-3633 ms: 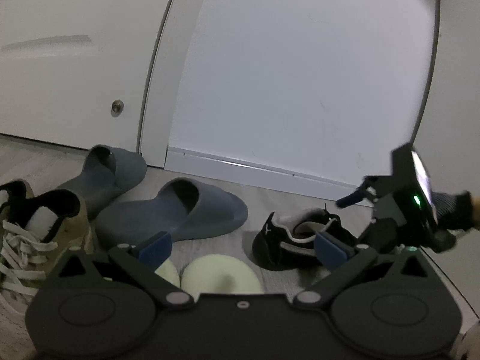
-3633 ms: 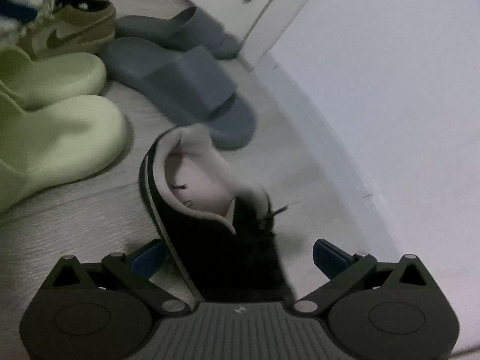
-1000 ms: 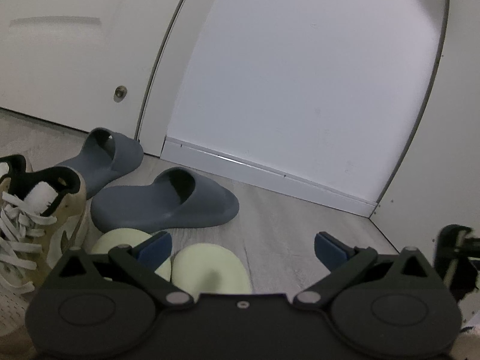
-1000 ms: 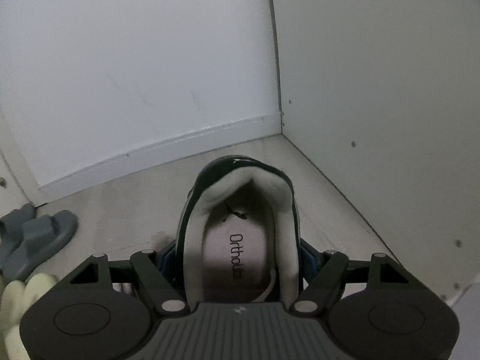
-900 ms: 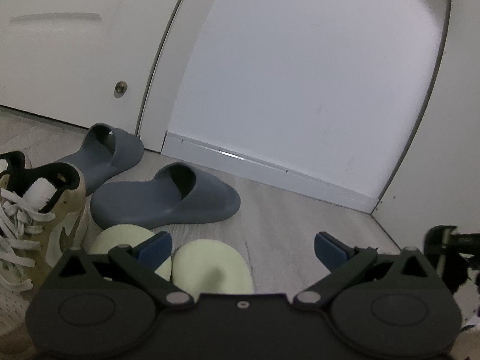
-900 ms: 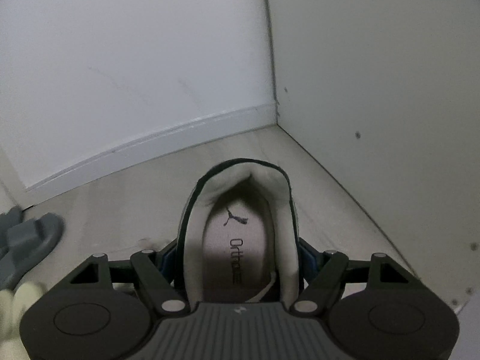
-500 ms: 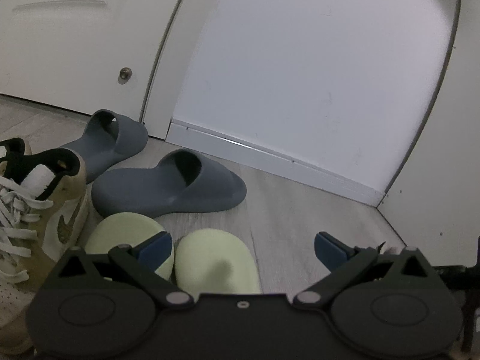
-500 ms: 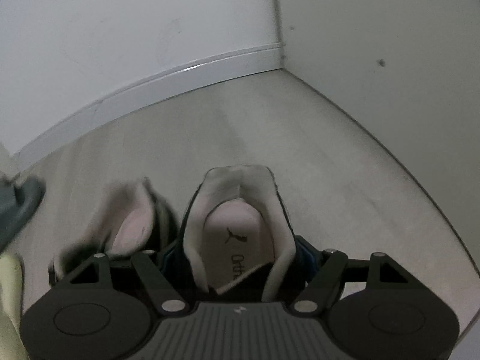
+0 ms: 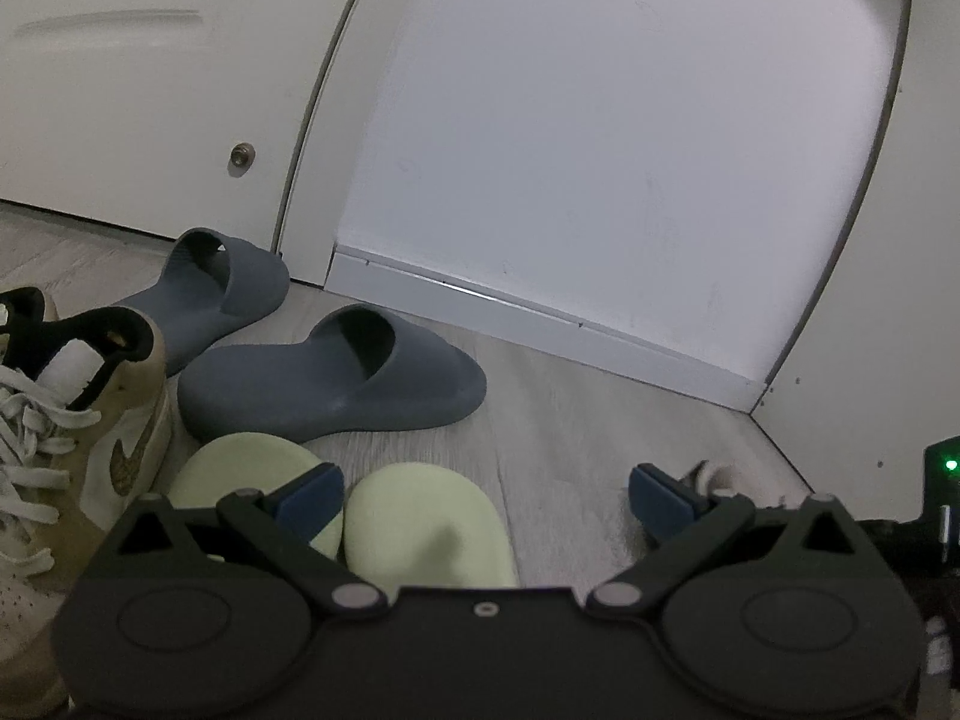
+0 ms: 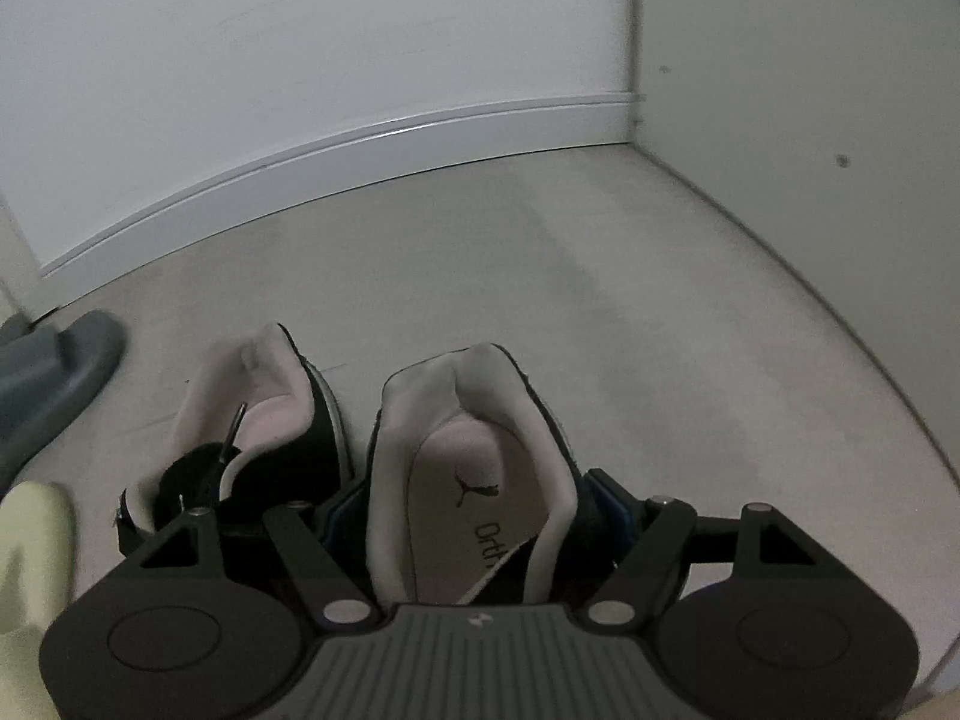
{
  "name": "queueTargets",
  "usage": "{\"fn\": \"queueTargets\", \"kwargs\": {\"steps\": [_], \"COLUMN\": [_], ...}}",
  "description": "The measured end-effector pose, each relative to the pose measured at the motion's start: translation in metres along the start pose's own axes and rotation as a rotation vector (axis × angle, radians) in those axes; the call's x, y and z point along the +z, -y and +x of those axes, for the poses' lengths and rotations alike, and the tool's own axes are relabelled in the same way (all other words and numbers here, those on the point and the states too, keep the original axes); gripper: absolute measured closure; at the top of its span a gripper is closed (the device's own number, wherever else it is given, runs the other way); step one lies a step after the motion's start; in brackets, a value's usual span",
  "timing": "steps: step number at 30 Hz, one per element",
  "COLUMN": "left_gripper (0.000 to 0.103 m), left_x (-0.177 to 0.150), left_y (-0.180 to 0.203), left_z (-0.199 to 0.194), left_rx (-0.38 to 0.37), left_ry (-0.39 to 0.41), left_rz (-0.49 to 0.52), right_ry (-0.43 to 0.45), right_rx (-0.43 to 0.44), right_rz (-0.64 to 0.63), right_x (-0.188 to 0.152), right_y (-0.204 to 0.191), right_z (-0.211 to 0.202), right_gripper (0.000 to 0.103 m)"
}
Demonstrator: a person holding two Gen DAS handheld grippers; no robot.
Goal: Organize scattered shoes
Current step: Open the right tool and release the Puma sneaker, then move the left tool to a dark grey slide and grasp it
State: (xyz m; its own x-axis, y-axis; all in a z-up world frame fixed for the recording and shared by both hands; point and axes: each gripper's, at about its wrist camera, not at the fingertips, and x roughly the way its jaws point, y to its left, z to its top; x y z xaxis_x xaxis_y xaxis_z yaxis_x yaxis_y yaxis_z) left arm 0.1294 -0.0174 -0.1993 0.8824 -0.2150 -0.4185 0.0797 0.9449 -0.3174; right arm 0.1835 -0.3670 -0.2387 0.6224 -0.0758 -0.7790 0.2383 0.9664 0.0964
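My right gripper (image 10: 477, 504) is shut on a black sneaker (image 10: 480, 420) with pale pink lining, held heel-forward low over the floor. Its matching black sneaker (image 10: 270, 414) sits just to the left, side by side with it. In the left wrist view my left gripper (image 9: 486, 492) is open with nothing between its fingers, hovering over two pale green slides (image 9: 420, 516). Two dark grey-blue slides (image 9: 336, 378) lie further off near the wall. A tan sneaker (image 9: 78, 420) with white laces stands at the left. A bit of the black sneaker's heel (image 9: 714, 474) peeks past the right finger.
White baseboard (image 10: 360, 150) and walls meet in a corner (image 10: 636, 114) ahead of the right gripper, with bare floor before it. A white door (image 9: 150, 90) with a small round fitting stands left. The right gripper's body with a green light (image 9: 942, 480) shows at the left view's right edge.
My right gripper picked up the black sneaker, carried it towards the corner and lowered it beside its mate. The left gripper stayed open and barely shifted.
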Motion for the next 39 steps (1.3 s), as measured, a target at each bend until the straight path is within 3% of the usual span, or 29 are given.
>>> {"fn": "queueTargets", "kwargs": {"steps": [12,21,29,33,39], "left_gripper": [0.000,0.000,0.000,0.000,0.000], "left_x": [0.005,0.007,0.007,0.007,0.019], "left_y": [-0.007,-0.011,-0.011,-0.011,-0.020], "left_z": [-0.007,-0.011,-0.008,-0.007,0.010], "left_rx": [-0.017,-0.031,-0.014,-0.009,-0.058], "left_ry": [0.016,0.018,0.003,-0.009,-0.055], "left_rz": [-0.040,-0.053,-0.044,-0.051,-0.125], "right_ry": [-0.038,-0.052,-0.094,0.019,0.224], "right_rx": [0.102,0.150,0.182,0.280,0.421], "right_rz": [-0.110,-0.044,-0.128,-0.133,-0.201], "right_x": [-0.008,0.015,0.030,0.044,0.060], "right_y": [-0.092,-0.074,-0.082,-0.078,-0.065], "right_z": [-0.002,0.011,0.018,-0.010,-0.057], "right_gripper": [0.027,0.027,0.020,0.007,0.001]}}
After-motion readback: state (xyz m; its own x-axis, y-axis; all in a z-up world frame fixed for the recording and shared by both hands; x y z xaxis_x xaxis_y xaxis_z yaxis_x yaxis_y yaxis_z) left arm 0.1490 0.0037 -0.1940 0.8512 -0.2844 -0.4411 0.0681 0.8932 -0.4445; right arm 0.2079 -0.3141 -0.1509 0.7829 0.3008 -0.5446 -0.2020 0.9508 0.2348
